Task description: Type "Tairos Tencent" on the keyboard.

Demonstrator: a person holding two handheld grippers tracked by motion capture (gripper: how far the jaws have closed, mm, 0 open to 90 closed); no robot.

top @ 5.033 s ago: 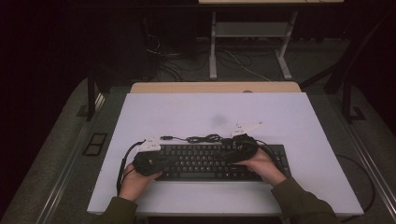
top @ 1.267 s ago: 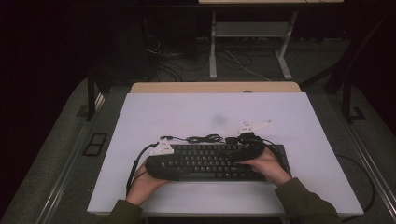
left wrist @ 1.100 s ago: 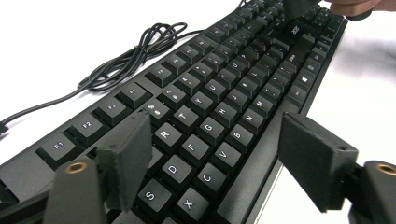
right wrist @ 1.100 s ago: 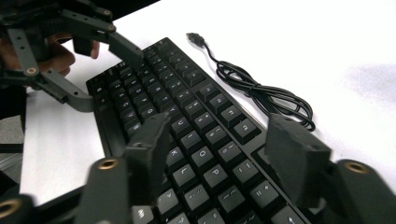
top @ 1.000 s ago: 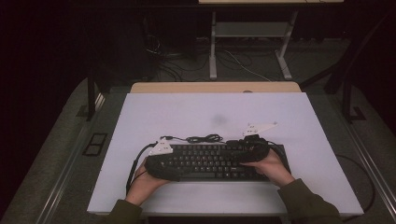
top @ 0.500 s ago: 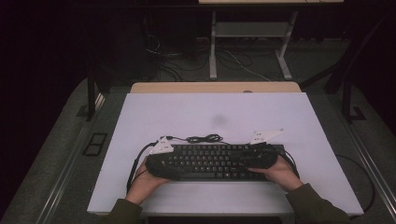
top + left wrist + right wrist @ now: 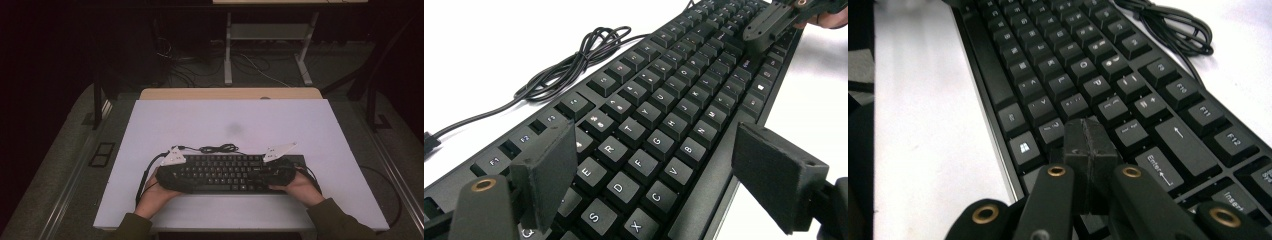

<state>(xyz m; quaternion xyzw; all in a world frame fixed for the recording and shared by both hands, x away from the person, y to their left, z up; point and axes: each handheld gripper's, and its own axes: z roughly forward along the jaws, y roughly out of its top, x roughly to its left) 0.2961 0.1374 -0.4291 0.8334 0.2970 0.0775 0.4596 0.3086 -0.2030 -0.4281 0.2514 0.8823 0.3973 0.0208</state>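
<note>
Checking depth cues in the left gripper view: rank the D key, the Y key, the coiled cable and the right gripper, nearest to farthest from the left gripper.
1. D key: low in the view, between the left gripper's open jaws.
2. Y key: mid keyboard, further up the rows.
3. Coiled cable: on the table beyond the keyboard's far edge, upper left.
4. Right gripper: top right, over the keyboard's far end.

The left gripper (image 7: 659,175) hangs low over the black keyboard (image 7: 664,115), jaws spread wide above the S, D, C and B keys. A coiled black cable (image 7: 574,65) lies on the white table (image 7: 499,40) behind the function row. At the far end, the right gripper (image 7: 769,22) sits over the keys.
</note>
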